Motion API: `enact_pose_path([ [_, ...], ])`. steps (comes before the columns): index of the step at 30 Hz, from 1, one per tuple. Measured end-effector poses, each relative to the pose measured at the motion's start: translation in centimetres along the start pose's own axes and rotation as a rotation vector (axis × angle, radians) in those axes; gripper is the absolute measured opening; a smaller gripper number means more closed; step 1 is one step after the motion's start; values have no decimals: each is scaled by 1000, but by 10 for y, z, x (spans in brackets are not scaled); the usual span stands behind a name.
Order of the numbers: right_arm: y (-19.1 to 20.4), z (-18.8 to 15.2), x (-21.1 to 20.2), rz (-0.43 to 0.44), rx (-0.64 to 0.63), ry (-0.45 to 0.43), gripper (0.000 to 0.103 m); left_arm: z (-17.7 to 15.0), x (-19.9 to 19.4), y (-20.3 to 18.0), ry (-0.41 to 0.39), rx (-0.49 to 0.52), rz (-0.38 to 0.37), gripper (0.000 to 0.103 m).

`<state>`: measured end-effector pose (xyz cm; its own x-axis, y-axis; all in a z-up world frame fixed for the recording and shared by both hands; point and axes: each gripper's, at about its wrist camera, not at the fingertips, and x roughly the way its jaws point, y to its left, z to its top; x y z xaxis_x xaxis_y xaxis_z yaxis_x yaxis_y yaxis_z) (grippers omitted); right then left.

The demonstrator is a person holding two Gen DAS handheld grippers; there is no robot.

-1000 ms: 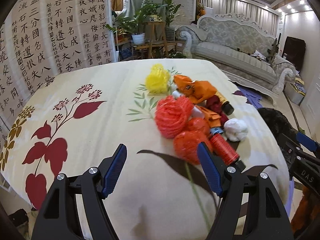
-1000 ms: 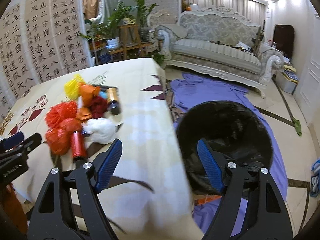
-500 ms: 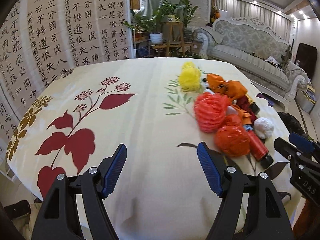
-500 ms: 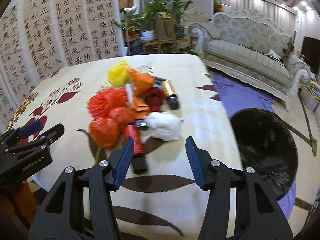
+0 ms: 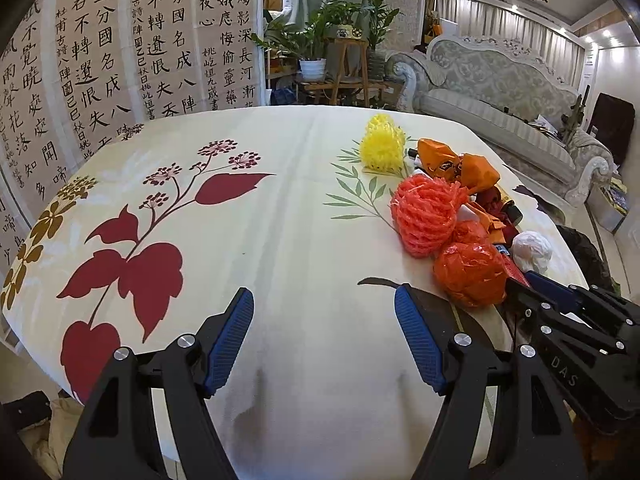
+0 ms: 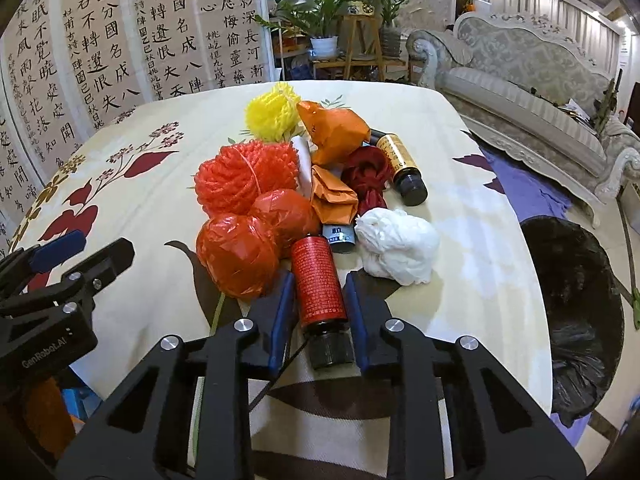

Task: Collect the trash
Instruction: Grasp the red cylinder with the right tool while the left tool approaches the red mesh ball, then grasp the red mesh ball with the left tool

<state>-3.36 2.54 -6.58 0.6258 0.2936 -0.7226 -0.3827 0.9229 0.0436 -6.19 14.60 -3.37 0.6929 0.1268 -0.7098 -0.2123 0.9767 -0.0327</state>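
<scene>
A heap of trash lies on the flowered tablecloth [image 6: 480, 208]: a yellow mesh ball [image 6: 272, 114], an orange-red mesh ball [image 6: 246, 178], two red plastic balls [image 6: 236, 256], an orange bag [image 6: 336, 128], a white wad [image 6: 396, 244], a brown bottle [image 6: 402, 168] and a red bottle [image 6: 316, 268]. My right gripper [image 6: 318, 280] is closing, and its blue pads lie against both sides of the red bottle, which rests on the cloth. My left gripper [image 5: 323, 296] hangs open over bare cloth left of the heap, nothing between its fingers.
A black-lined bin [image 6: 572, 280] stands on the floor off the table's right edge, on a purple cloth [image 6: 528, 188]. Behind it is a grey sofa [image 6: 520, 92]. A calligraphy screen [image 5: 120, 60] and potted plants [image 5: 316, 40] stand beyond the table's far side.
My right gripper swung from over the bin to the trash heap and narrowed its jaws around the red bottle. My left gripper drifted left over the cloth, still open.
</scene>
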Motion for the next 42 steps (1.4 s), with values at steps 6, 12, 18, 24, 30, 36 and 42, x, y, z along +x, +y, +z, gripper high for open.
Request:
enact_pose_path([
  [6,-3,-5,-9,2,0,-20,25,0,-1,-8,0,9,-8,71],
  [12,-13,-15,-22,-8,15,-28,25,-1,-4,-24,-6,37,-29,71],
  [18,-31,-29,-30,-51,47,-33,25,-2,-4,-41,-3,67,-60,71],
  [24,-58,-37,-33,-94,106,-39,24,-1,-3,-60,-10,95,-80,71],
  [30,-73,-33,-28,-111,132,-52,24,3,6,-75,-13,111,-84,75],
  [36,-83,-27,-20,-103,149,-58,24,6,19,-86,-2,124,-80,75],
  [42,-86,-25,-18,-93,157,-60,24,4,30,-86,44,100,-147,47],
])
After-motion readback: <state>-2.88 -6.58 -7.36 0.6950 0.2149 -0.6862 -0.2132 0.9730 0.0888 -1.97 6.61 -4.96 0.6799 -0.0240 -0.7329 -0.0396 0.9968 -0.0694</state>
